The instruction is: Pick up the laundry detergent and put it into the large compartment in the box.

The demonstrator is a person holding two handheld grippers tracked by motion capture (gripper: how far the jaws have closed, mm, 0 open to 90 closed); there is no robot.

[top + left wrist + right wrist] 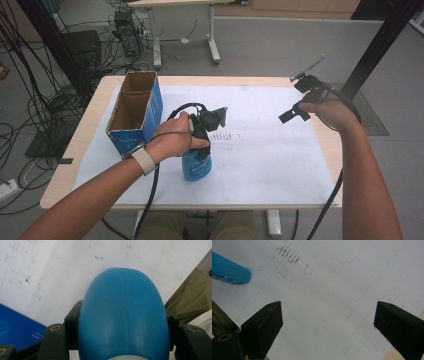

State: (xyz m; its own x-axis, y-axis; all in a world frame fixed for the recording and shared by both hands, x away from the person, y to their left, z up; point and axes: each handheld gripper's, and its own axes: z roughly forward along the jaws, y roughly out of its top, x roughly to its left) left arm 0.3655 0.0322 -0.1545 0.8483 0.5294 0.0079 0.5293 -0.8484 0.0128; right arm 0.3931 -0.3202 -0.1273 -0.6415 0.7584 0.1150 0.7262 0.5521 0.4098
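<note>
My left gripper [202,131] clamps the blue bottle [196,164], which stands upright on the white sheet [260,165] just beside the open blue carton [135,112]. My right gripper [328,322] hovers well apart, jaws spread wide, nothing between them.

I am seeing a blue bottle [196,167], my black left gripper [202,131], a blue box [136,114] showing brown cardboard inside, and a white sheet [260,150] bearing brownish dashes.
</note>
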